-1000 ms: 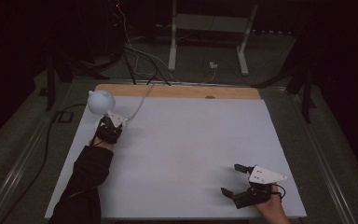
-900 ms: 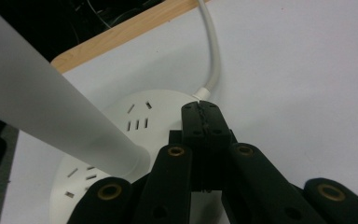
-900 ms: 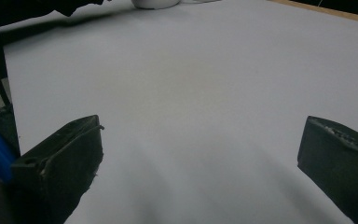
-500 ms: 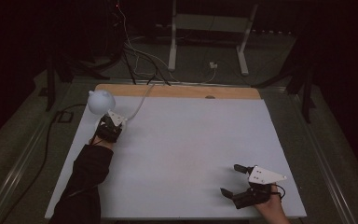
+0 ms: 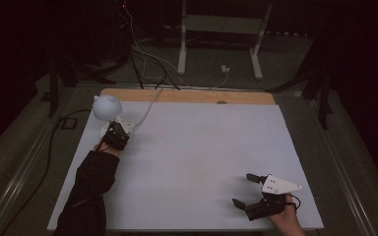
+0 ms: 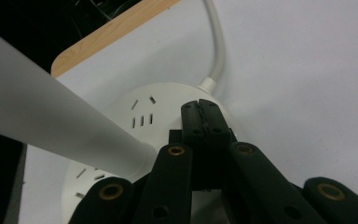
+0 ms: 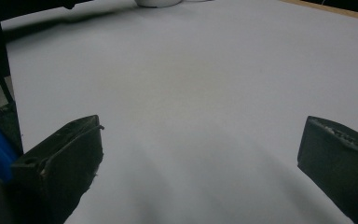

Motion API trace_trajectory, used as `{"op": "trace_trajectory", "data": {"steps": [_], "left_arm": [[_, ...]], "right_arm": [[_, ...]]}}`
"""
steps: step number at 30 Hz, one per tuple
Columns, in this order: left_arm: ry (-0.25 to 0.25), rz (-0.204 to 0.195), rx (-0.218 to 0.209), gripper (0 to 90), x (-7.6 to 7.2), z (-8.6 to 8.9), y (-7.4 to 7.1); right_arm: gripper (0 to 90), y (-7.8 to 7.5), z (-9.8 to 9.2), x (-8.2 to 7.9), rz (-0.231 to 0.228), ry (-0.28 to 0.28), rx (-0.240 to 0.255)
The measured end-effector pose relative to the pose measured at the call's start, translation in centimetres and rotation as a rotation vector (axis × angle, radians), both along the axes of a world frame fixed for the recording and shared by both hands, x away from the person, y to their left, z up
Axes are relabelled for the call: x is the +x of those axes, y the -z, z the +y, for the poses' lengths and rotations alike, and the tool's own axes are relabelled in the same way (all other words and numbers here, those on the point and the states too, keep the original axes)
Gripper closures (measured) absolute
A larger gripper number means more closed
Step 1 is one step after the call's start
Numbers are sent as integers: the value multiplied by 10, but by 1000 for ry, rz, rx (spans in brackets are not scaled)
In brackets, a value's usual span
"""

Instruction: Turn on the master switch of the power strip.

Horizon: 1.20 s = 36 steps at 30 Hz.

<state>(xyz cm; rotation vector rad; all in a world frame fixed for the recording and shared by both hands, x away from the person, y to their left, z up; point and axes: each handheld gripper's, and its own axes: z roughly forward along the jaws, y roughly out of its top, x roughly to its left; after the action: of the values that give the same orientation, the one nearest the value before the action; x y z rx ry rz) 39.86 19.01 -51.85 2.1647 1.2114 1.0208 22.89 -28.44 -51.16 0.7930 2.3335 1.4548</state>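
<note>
Pressing down on the round white lamp base (image 6: pixel 168 116), the left gripper (image 6: pixel 200 119) has its fingers (image 6: pixel 192 122) drawn fully together, their tips touching the base's top with nothing caught between them. That base sits at the upper left of the white tabletop (image 5: pixel 202 147) in the high view, just under the lamp's rounded head (image 5: pixel 107 106), with the lamp's pale stem (image 6: pixel 51 116) slanting across the left of the left gripper view and a white cord (image 6: pixel 218 46) leaving the base toward the top of the frame. At the lower right of the high view, the right gripper (image 5: pixel 248 191) rests with its fingers (image 7: pixel 65 154) wide apart over bare tabletop, holding nothing. Compared with the earlier frames, both grippers and the lamp sit in the same places.
</note>
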Motion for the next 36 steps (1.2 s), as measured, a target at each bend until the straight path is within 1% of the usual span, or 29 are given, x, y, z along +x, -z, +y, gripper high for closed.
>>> {"op": "trace_trajectory", "data": {"steps": [2, 5, 7, 8, 9, 10, 11, 12, 13, 14, 15, 16, 17, 18, 19, 21, 24, 25, 26, 28, 30, 31, 32, 33, 34, 35, 36], "left_arm": [[1, 11, 18, 900, 1, -1, -1], [19, 28, 16, 900, 3, 0, -2], [25, 33, 19, 900, 3, 1, -3], [30, 43, 37, 900, 4, 0, -4], [39, 48, 73, 900, 5, -3, -5], [39, 48, 73, 900, 5, -3, -5], [30, 53, 32, 900, 6, 0, -8], [32, 42, 24, 900, 5, 0, -8], [47, 39, -5, 900, 4, 2, -11], [54, 36, -14, 900, 4, 2, -12], [50, 20, -32, 900, 3, 3, -15], [50, 20, -32, 900, 3, 3, -15], [57, 14, -73, 900, 2, 4, -19], [78, 6, -130, 900, 0, 4, -25], [78, 6, -130, 900, 0, 4, -25], [81, 11, -211, 900, -3, 6, -34], [75, 9, -254, 900, -5, 6, -39], [75, 9, -254, 900, -5, 6, -39], [74, 18, -286, 900, -6, 8, -42], [67, 19, -319, 900, -8, 9, -44], [66, 22, -327, 805, -9, 9, -46], [71, 27, -345, 784, -11, 9, -49], [71, 27, -345, 784, -11, 9, -49], [76, 37, -361, 774, -13, 9, -51], [82, 41, -365, 721, -15, 9, -53], [88, 46, -370, 704, -15, 9, -53], [89, 47, -373, 654, -18, 8, -55]], "right_arm": [[0, 0, 0, 0, 0, 0, 1], [0, 0, 0, 0, -3, -2, 0], [0, 0, 0, 0, -4, -2, -1], [0, 0, 0, 0, -4, -2, -1], [0, 0, 0, 0, -1, -1, 2], [0, 0, 0, 0, -1, -1, 2], [0, 0, 1, 0, -2, 1, 1], [0, 0, 1, 0, -2, 2, 2], [0, 0, 0, 0, -3, 3, 2], [0, -1, 0, 0, -3, 6, 3], [0, -1, 0, 0, -3, 8, 6], [0, 0, 0, 1, -1, 10, 8], [0, 0, 0, 1, -1, 10, 8], [0, 0, -1, 1, 0, 12, 7], [0, 0, -1, 1, 0, 12, 7], [0, -1, -1, 1, -4, 13, 7], [0, -2, -1, 0, -9, 14, 10], [0, -2, -1, 0, -9, 14, 10], [0, -2, -1, 0, -9, 14, 9], [0, -2, -1, 0, -8, 14, 12], [0, -2, -1, 0, -9, 15, 11], [0, -2, -2, 0, -11, 15, 12], [0, -2, -2, 0, -10, 15, 12], [0, -2, -2, 0, -10, 15, 12], [0, -2, -2, 0, -9, 15, 12], [0, -2, -1, 0, -10, 14, 12], [0, -2, -1, 0, -11, 14, 12]]}}
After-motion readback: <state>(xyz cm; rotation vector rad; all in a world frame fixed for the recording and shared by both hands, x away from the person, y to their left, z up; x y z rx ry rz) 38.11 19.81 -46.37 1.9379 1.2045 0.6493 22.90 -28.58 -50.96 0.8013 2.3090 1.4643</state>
